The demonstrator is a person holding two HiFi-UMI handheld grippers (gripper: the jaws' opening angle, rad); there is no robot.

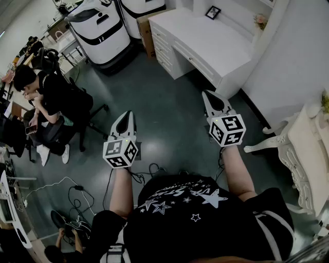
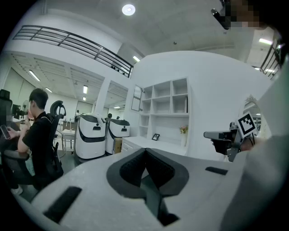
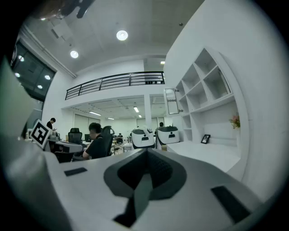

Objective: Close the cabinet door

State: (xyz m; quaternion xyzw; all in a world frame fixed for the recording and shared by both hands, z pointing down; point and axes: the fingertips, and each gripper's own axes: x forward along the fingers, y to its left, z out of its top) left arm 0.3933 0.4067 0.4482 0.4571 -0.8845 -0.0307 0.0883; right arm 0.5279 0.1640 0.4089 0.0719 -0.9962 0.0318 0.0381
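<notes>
Hovering clenched and empty, left tongs [image 1: 127, 114], right tongs [image 1: 206, 93], white desk [image 1: 216, 49] bearing picture frame [image 1: 213, 12], flowers [image 1: 260, 20].

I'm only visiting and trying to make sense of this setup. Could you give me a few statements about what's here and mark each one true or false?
1. The left gripper and right gripper are both shut and empty. True.
2. A picture frame stands on the white desk. True.
3. The right gripper is touching the white desk. False: it is held in the air, apart from it.
4. The seated person in black is on the right gripper's side. False: that person is on the left gripper's side.
5. The cabinet door on the shelf unit is shut. False: it stands swung open.
</notes>
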